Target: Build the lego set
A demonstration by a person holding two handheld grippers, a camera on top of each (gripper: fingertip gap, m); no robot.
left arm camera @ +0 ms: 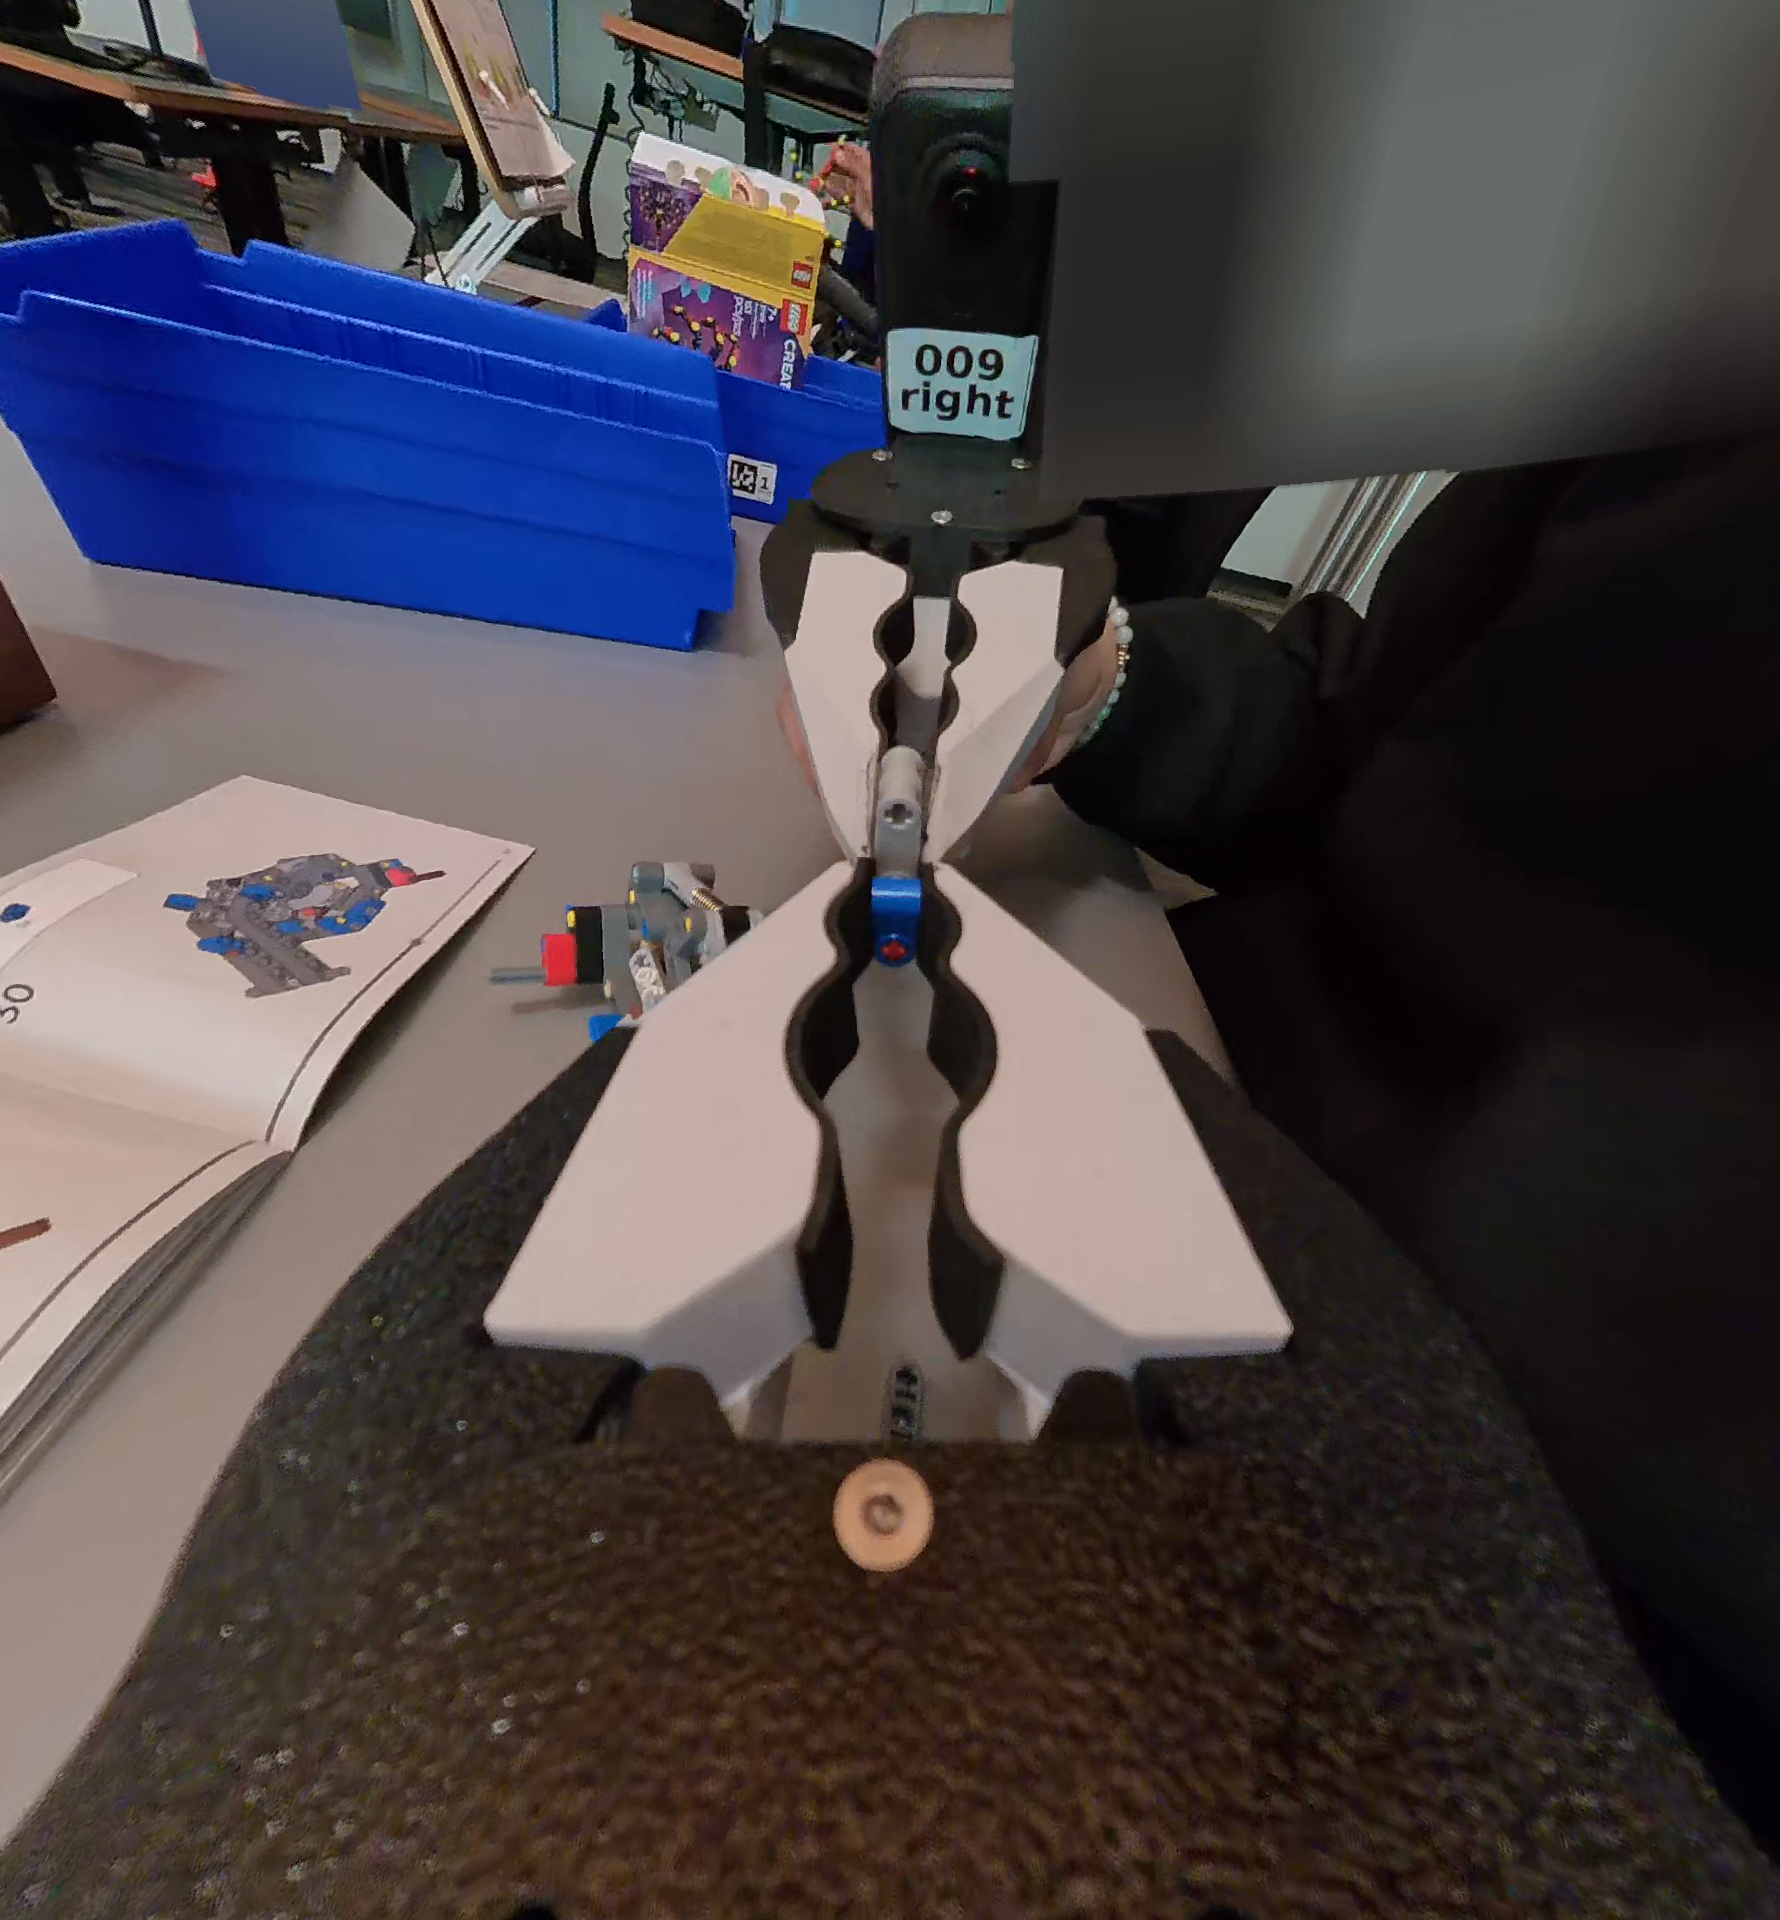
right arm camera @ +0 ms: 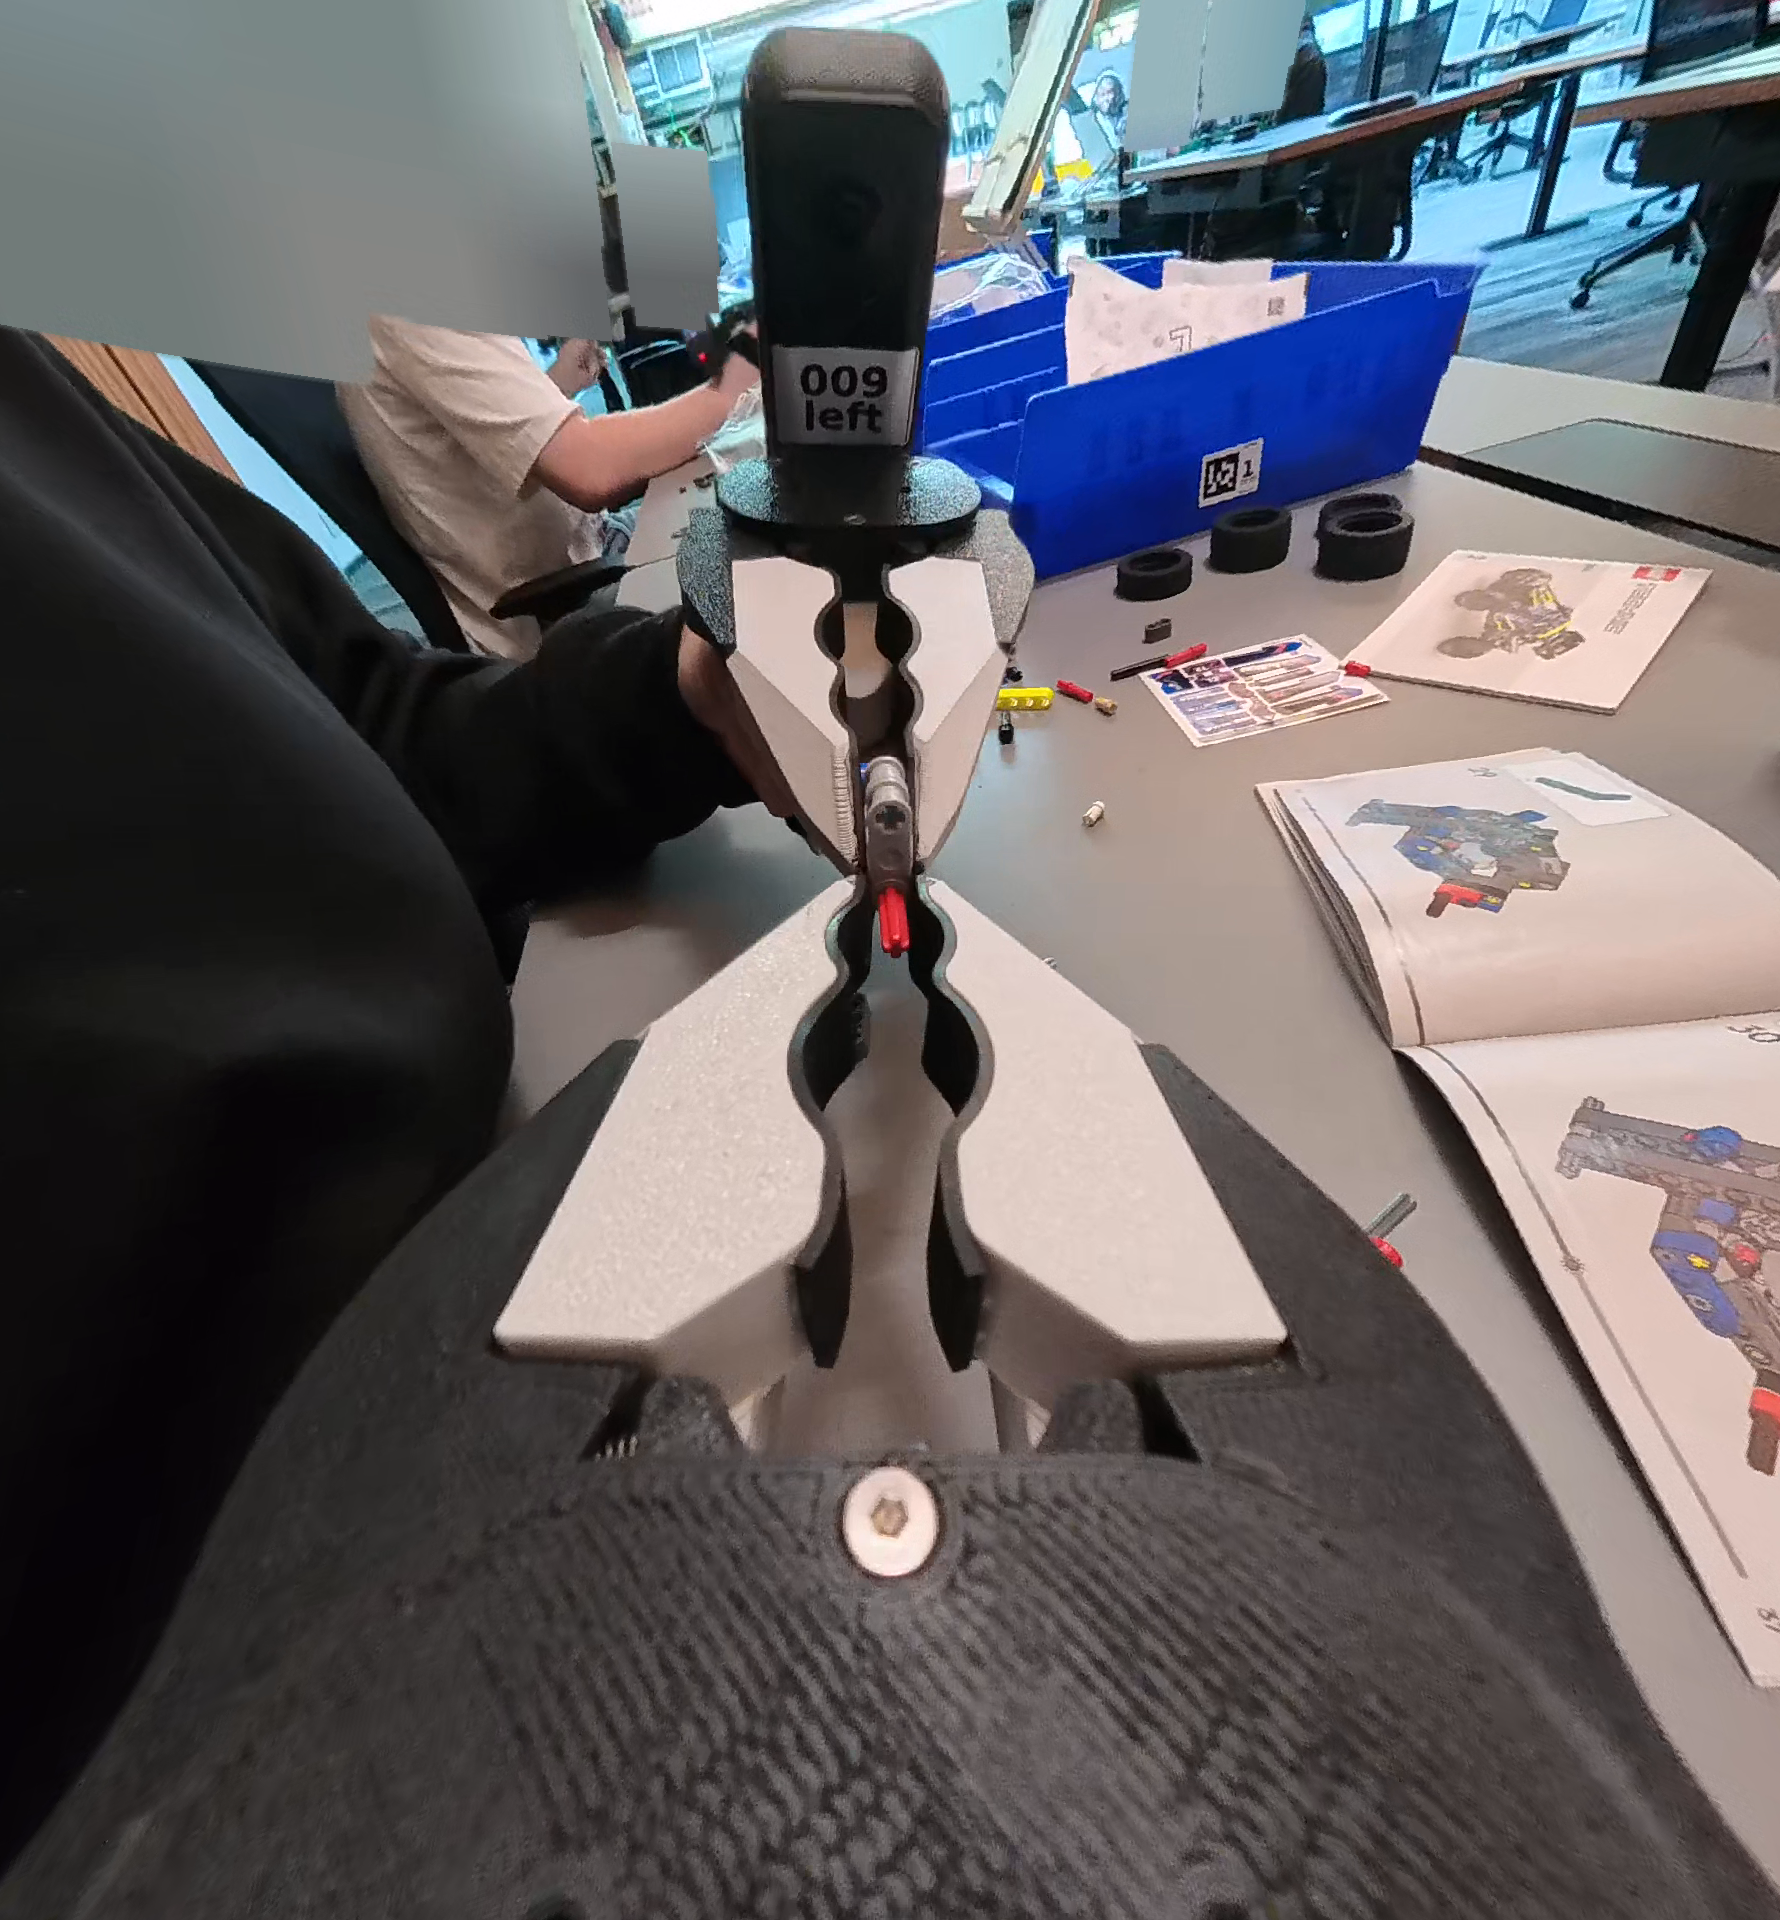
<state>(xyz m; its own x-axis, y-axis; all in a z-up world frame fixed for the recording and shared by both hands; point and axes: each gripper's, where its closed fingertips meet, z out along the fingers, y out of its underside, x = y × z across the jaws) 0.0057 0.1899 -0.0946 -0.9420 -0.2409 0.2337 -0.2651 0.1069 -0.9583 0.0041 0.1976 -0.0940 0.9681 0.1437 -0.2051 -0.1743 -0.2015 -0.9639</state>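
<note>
Left gripper (left arm camera: 891, 914): clamped on blue connector (left arm camera: 894, 920) | Right gripper (right arm camera: 891, 914): clamped on red axle (right arm camera: 892, 920) | Grey connector (left arm camera: 901, 821): between both tips, tip-to-tip

Grey worktop (right arm camera: 1229, 935) holding blue bins (right arm camera: 1229, 416), three black tyres (right arm camera: 1250, 538), open instruction booklets (right arm camera: 1551, 894), a sticker sheet (right arm camera: 1265, 688), a half-built model (left arm camera: 637, 940).

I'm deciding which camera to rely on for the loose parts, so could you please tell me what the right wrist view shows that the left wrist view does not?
Only the right wrist view shows the three black tyres, the sticker sheet, the second, closed booklet and a red pin in the right gripper.

Only the left wrist view shows the partly built model on the table and the set's box.

Both show the open instruction booklet, the blue bins and the two grippers meeting tip to tip, the left gripper holding a blue piece.
</note>
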